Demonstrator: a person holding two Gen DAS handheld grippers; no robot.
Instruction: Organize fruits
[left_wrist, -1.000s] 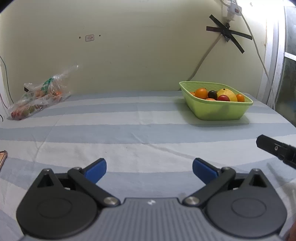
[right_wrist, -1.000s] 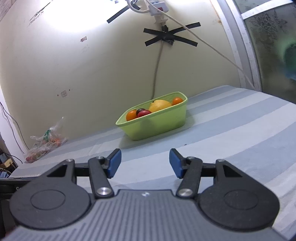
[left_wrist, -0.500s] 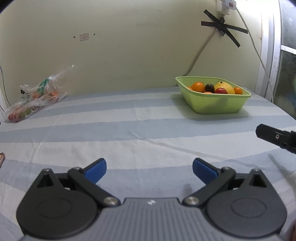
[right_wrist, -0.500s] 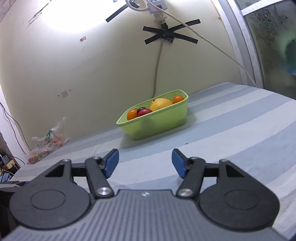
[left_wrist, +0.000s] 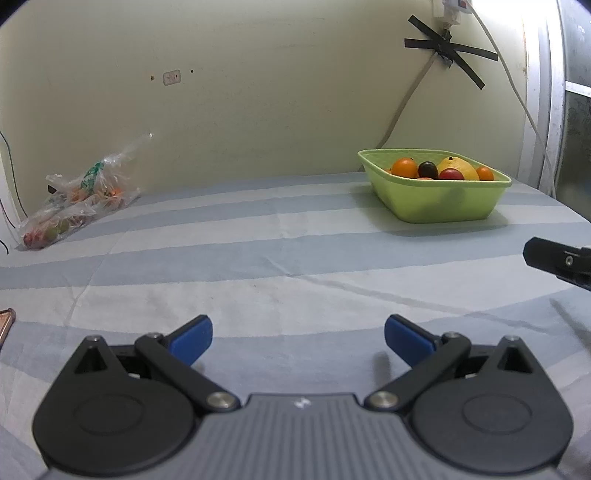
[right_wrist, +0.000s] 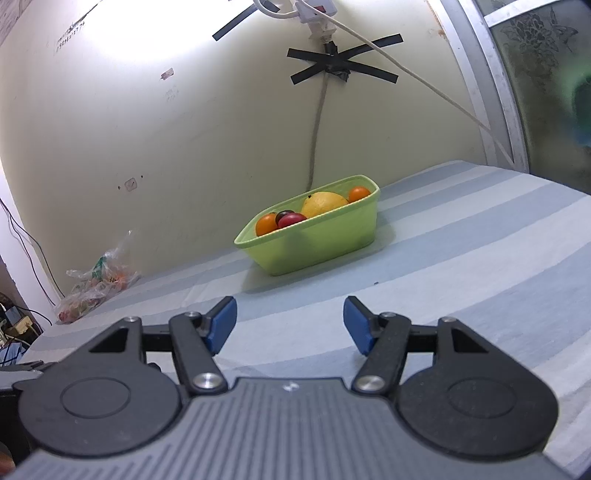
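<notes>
A light green basket (left_wrist: 443, 203) stands at the far right of the striped cloth, near the wall; it also shows in the right wrist view (right_wrist: 314, 247). It holds several fruits: an orange (left_wrist: 404, 167), a dark plum (left_wrist: 427, 169), a red fruit (left_wrist: 451, 174) and a yellow fruit (left_wrist: 458, 166). My left gripper (left_wrist: 297, 339) is open and empty, low over the cloth, well short of the basket. My right gripper (right_wrist: 290, 325) is open and empty, facing the basket from a distance. Its black body (left_wrist: 557, 258) shows at the left view's right edge.
A clear plastic bag (left_wrist: 77, 199) with more fruits lies at the far left by the wall; it also shows in the right wrist view (right_wrist: 96, 288). A cable (right_wrist: 317, 122) taped to the wall hangs behind the basket. A brownish object's edge (left_wrist: 5, 325) lies at the left.
Both grippers have dropped lower and tilted slightly, so the basket sits a little differently in view. The right gripper's fingers have spread wider. Nothing was picked up.
</notes>
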